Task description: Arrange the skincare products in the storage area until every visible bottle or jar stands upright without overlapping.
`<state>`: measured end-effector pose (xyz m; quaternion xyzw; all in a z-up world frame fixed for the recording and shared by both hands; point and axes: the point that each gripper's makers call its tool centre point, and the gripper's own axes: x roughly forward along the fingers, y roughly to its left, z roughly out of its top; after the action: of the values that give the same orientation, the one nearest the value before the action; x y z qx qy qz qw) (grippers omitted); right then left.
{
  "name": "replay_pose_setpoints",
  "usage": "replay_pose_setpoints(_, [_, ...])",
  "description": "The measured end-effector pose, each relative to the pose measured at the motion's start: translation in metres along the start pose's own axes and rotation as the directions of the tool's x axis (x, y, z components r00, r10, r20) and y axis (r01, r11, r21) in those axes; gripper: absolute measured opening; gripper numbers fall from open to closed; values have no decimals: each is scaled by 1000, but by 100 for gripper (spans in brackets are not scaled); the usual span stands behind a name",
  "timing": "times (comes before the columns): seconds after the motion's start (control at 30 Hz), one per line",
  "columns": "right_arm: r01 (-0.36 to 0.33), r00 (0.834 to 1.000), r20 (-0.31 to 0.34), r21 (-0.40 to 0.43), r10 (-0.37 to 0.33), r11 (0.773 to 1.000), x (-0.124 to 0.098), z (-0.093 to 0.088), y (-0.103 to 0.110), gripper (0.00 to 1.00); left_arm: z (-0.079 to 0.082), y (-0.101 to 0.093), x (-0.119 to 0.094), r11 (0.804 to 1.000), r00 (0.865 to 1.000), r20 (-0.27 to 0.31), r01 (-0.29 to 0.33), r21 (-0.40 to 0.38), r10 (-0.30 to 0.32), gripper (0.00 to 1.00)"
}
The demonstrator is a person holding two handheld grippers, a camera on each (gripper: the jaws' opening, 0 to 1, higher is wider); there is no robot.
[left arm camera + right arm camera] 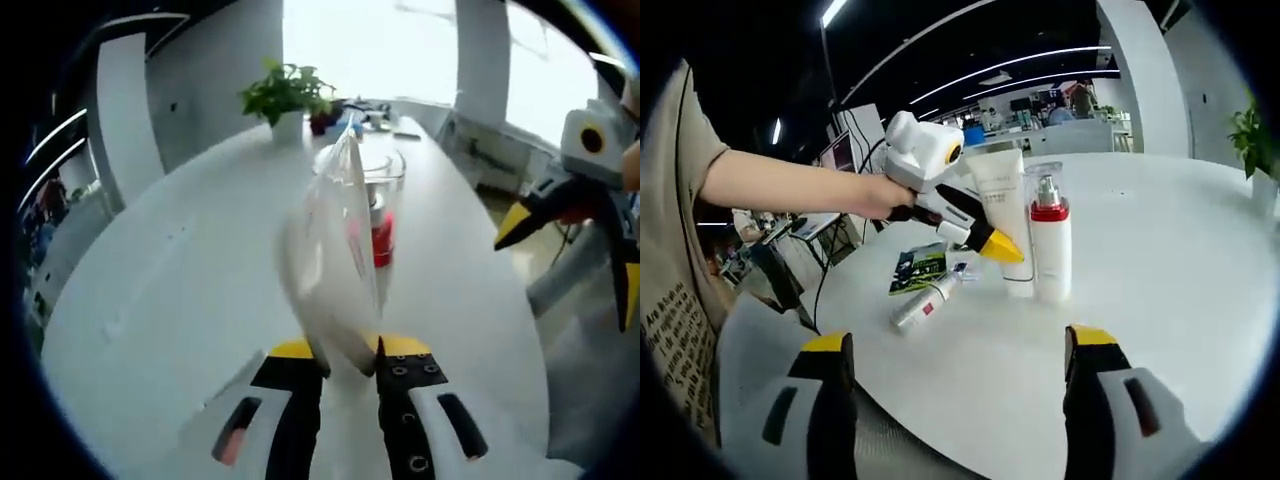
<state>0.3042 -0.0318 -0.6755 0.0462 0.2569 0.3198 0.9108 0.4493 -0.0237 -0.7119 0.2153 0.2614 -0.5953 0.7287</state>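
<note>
My left gripper [347,350] is shut on the lower end of a tall white tube [325,270], which looks blurred and close to upright. Just behind the tube stands a white bottle [383,235] with a red collar and a clear cap. In the right gripper view the white tube [1008,190] stands touching that bottle [1051,250], with the left gripper [998,247] at its side, held by a hand. A small tube [923,303] lies flat on the table to the left. My right gripper [958,345] is wide open, holding nothing, well short of the products. The right gripper [572,265] hovers off the table's right edge.
The round white table [180,280] carries a potted plant [285,95] and small items at its far end. A printed leaflet [918,268] lies beside the fallen tube. A person's arm [790,185] reaches in from the left. The table edge [970,420] curves just before my right jaws.
</note>
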Motion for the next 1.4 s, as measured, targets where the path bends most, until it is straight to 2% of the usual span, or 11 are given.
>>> replay_pose_setpoints(0.3, [20, 1000, 2, 3, -20, 1000, -1, 0, -4, 88, -2, 0, 0, 999, 1000, -27, -17, -33, 16, 19])
replay_pose_setpoints(0.43, [38, 999, 7, 12, -38, 999, -2, 0, -8, 88, -4, 1, -4, 998, 999, -35, -36, -44, 35, 27])
replay_pose_setpoints(0.6, [62, 998, 12, 11, -62, 998, -3, 1, -12, 88, -6, 4, -13, 996, 998, -35, -60, -60, 58, 31])
replay_pose_setpoints(0.77, [74, 997, 17, 2, -74, 997, -4, 1, -13, 89, -8, 4, -24, 991, 996, -36, -84, -104, 80, 39])
replay_pose_setpoints(1.0, [93, 995, 20, -9, -93, 996, -5, 1, -16, 90, -26, -9, -41, 982, 993, -62, -108, -152, 100, 48])
replay_pose_setpoints(1.17, [98, 995, 26, -15, -98, 995, -5, 2, -16, 91, -41, -14, -55, 965, 989, -64, -144, -217, 133, 53])
replay_pose_setpoints(1.4, [99, 995, 22, -39, -98, 994, -5, 1, -14, 92, -61, -18, -83, 916, 975, -60, -222, -335, 214, 64])
